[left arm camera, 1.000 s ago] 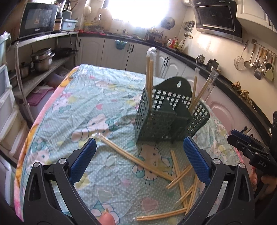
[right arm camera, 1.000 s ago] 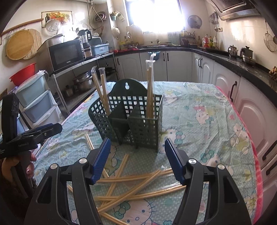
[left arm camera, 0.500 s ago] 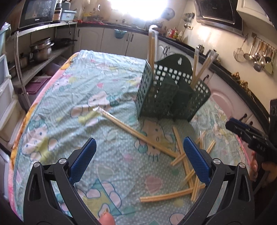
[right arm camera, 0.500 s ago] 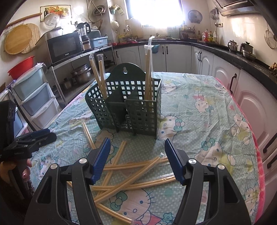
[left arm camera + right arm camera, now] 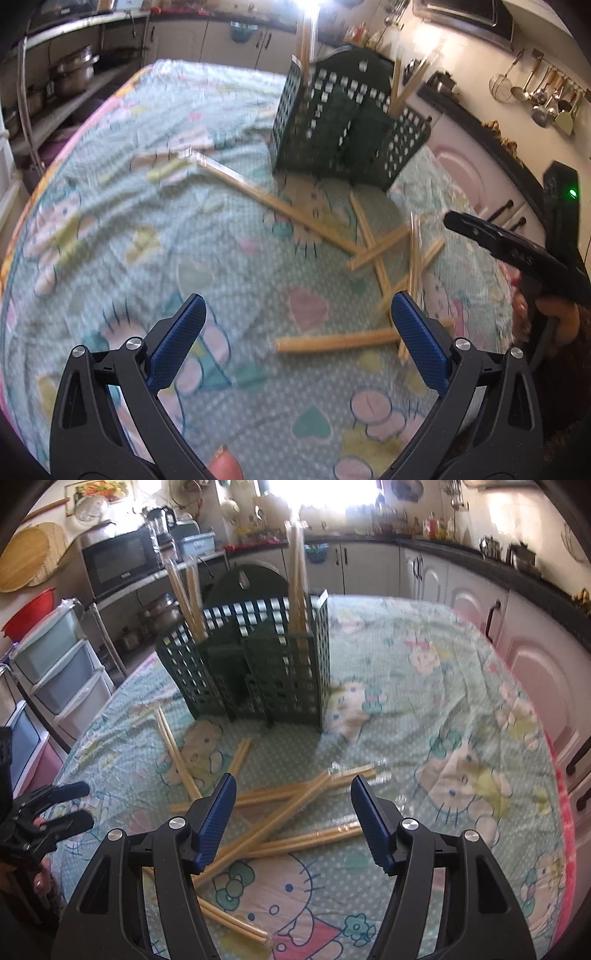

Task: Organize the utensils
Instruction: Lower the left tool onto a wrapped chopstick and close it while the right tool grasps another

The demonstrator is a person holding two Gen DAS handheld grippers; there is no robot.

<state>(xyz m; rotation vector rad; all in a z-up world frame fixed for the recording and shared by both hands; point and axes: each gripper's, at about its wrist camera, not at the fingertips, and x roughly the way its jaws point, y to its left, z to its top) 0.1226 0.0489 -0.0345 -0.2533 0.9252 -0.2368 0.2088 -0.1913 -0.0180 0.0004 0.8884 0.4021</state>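
Few chopsticks already in caddy, loads more scattered in front. Left claw, right claw wide open, empty.

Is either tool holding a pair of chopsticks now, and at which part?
Nothing is held. The left tool and the right tool are both open and empty above the wrapped chopsticks lying on the tablecloth.

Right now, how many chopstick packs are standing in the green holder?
3. In the right wrist view, two leaning packs sit at the left end of the green holder, and one upright pack at its right end. Others could be hidden inside.
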